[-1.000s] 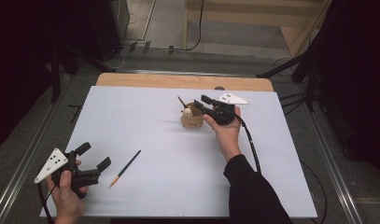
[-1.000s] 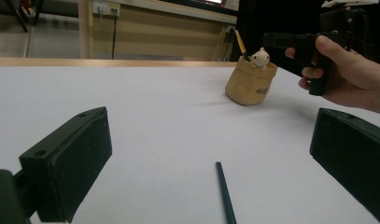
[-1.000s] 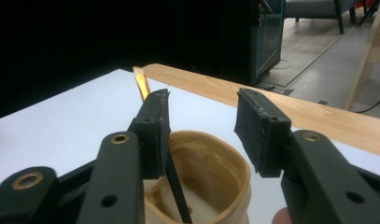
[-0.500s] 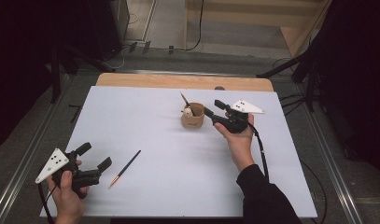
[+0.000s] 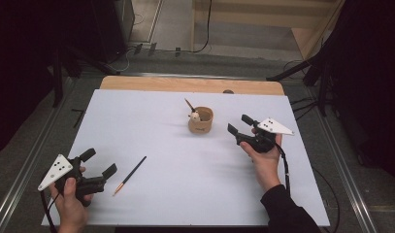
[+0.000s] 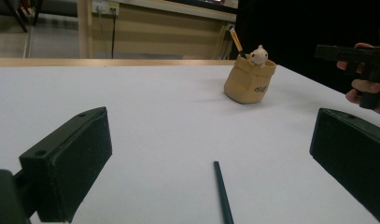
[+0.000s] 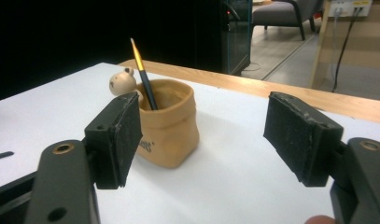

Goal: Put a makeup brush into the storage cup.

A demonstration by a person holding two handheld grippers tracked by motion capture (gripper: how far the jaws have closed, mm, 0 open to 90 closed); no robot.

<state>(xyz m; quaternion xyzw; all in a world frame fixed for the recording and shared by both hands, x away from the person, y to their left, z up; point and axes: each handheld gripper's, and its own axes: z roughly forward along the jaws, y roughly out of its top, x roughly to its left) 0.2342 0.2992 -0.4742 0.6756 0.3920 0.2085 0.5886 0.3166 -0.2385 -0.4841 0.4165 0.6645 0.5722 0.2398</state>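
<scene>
A tan pouch point(image 5: 201, 121) stands upright at the table's far middle. It holds a dark brush point(image 5: 189, 104) with a yellow ferrule and a small bear figure point(image 5: 195, 115). A second dark brush point(image 5: 129, 175) lies flat at the front left. My right gripper point(image 5: 238, 124) hovers just right of the pouch point(image 7: 166, 126). Its jaws are open and have just been opening, with nothing between them. My left gripper point(image 5: 99, 162) rests open at the front left, and the lying brush point(image 6: 222, 191) is just ahead of its jaws.
A white sheet point(image 5: 185, 194) covers most of the wooden table point(image 5: 137, 83). Metal rails run along both sides on the floor. Dark stands and cables sit beyond the far edge.
My right gripper has drawn back to the right, away from the pouch, and its jaws have spread wider. The brush stays standing in the pouch. The left gripper has not moved.
</scene>
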